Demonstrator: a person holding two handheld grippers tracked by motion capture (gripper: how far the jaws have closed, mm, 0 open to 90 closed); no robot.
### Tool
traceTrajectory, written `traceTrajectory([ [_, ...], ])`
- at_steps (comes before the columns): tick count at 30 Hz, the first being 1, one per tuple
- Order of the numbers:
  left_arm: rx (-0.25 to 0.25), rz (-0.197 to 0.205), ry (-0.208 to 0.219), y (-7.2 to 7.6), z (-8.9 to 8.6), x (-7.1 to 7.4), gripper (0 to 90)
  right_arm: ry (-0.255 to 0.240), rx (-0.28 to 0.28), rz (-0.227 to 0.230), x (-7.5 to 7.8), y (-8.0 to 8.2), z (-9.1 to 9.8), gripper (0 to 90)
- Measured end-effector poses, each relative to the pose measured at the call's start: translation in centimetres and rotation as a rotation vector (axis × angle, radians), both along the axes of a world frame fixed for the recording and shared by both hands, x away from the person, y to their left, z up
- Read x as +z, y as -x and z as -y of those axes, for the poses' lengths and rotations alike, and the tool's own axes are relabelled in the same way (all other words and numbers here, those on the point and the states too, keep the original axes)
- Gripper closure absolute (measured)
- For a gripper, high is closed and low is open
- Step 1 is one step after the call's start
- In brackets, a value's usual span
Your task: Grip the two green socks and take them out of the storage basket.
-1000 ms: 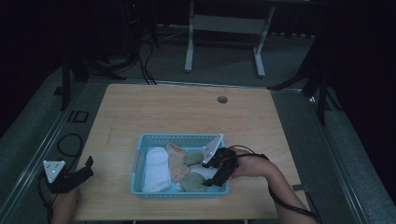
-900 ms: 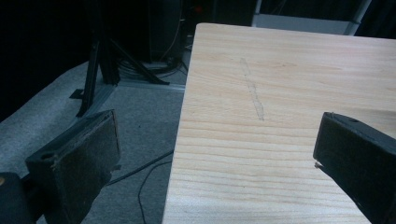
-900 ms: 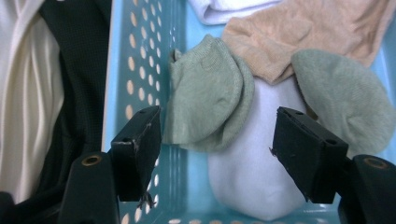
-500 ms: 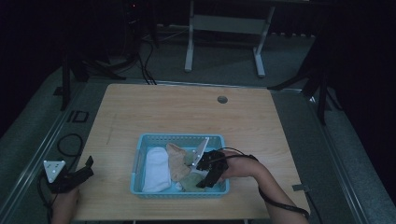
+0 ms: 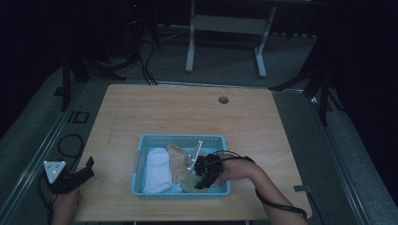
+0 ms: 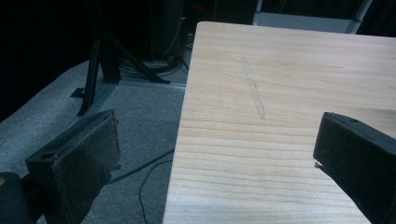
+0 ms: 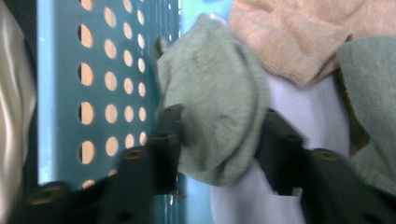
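Note:
A light blue perforated basket (image 5: 141, 159) sits on the near middle of the wooden table (image 5: 187, 112). It holds a white cloth (image 5: 157, 168), a tan cloth (image 5: 177, 159) and a green cloth (image 5: 188, 183). My right gripper (image 5: 202, 174) reaches into the basket from the right. In the right gripper view its jaws press both sides of a bunched green cloth (image 7: 215, 102), with my right gripper (image 7: 222, 116) shut on it beside the tan cloth (image 7: 299, 32). My left gripper (image 5: 75, 177) hangs off the table's near-left corner, and the left gripper view has my left gripper (image 6: 219, 126) wide open and holding nothing.
A round cable hole (image 5: 223, 100) is in the table's far side. A desk frame (image 5: 225, 42) stands behind the table. Cables (image 5: 65, 145) lie on the grey floor at the left. The basket wall (image 7: 112, 70) is close to my right gripper's left jaw.
My right gripper has moved left and deeper into the basket, onto the green cloth. The left gripper has stayed where it was.

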State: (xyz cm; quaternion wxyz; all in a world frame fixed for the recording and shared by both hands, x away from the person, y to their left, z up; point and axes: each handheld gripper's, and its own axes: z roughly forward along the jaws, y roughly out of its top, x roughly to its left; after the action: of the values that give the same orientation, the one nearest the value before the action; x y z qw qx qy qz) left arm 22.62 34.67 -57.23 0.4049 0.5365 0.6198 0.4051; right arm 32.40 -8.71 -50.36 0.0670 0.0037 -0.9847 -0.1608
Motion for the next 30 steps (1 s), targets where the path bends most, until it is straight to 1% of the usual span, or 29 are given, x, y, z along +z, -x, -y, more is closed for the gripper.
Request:
traceTrajectory([
  [1, 0.0, 0.0, 0.0, 0.0, 0.0, 0.0, 0.7, 0.0, 0.0, 0.0, 0.0, 0.0, 0.0, 68.8],
  [3, 0.002, -0.001, 0.0, 0.0, 0.0, 0.0, 0.7, -0.004, 0.011, 0.006, 0.5, 0.2, 0.1, 77.2],
  [5, 0.002, -0.001, 0.0, 0.0, 0.0, 0.0, 0.7, -0.007, 0.021, 0.011, 0.9, 0.4, 0.2, 78.5],
  [8, 0.002, 0.0, -0.002, 0.0, 0.0, 0.0, 0.7, -0.015, 0.026, 0.023, 1.5, 0.6, 0.3, 79.6],
  [10, 0.003, 0.0, -0.002, 0.0, 0.0, 0.0, 0.7, -0.029, 0.029, 0.029, 2.1, 0.7, 0.4, 79.9],
  [15, 0.004, -0.002, -0.001, 0.0, 0.0, 0.0, 0.7, -0.048, 0.017, 0.057, 3.4, 0.7, 0.7, 80.0],
  [20, 0.003, -0.002, -0.002, 0.0, 0.0, 0.0, 0.7, -0.061, 0.01, 0.074, 4.8, 0.7, 0.9, 80.0],
  [24, 0.005, -0.001, -0.001, 0.0, 0.0, 0.0, 0.7, -0.08, 0.01, 0.096, 6.4, 0.7, 1.2, 80.0],
  [30, 0.006, -0.001, -0.002, 0.0, 0.0, 0.0, 0.7, -0.087, 0.002, 0.14, 9.2, 0.8, 2.0, 80.0],
])
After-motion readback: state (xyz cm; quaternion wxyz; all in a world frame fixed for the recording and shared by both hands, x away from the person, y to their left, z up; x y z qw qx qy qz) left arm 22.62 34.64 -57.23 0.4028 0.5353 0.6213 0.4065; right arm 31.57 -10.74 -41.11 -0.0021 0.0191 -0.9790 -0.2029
